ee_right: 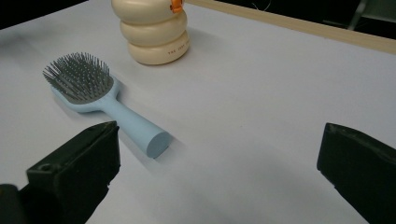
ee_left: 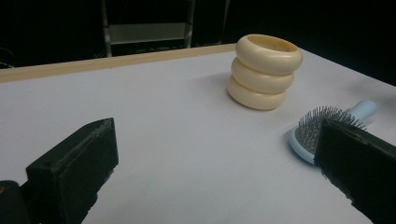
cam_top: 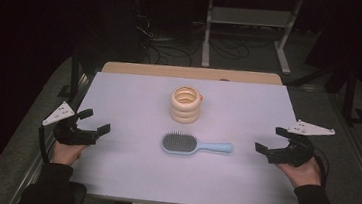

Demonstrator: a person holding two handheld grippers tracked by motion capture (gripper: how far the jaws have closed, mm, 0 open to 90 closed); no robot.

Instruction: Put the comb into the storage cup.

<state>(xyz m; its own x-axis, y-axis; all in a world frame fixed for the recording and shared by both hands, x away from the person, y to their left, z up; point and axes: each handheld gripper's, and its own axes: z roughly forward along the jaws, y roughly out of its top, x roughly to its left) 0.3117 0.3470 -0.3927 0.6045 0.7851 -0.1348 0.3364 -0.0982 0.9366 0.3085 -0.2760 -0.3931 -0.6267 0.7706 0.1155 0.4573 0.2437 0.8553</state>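
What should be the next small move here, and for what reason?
Probably the right tool should move in toward the handle end of the blue hairbrush. Both it and the left tool are open and hold nothing, and the handle points toward the right one. The brush lies flat, bristles up, apart from the cream ringed holder.

My jaws are black. Before me lies a light-blue hairbrush (cam_top: 196, 145) with grey bristles, and a cream ringed holder (cam_top: 186, 104) — small orange tab at its rim — on the pale lavender-white table (cam_top: 122, 171).

Glossy cream holder (cam_top: 186, 104), matt blue plastic hairbrush (cam_top: 196, 145), smooth tabletop (cam_top: 133, 102)
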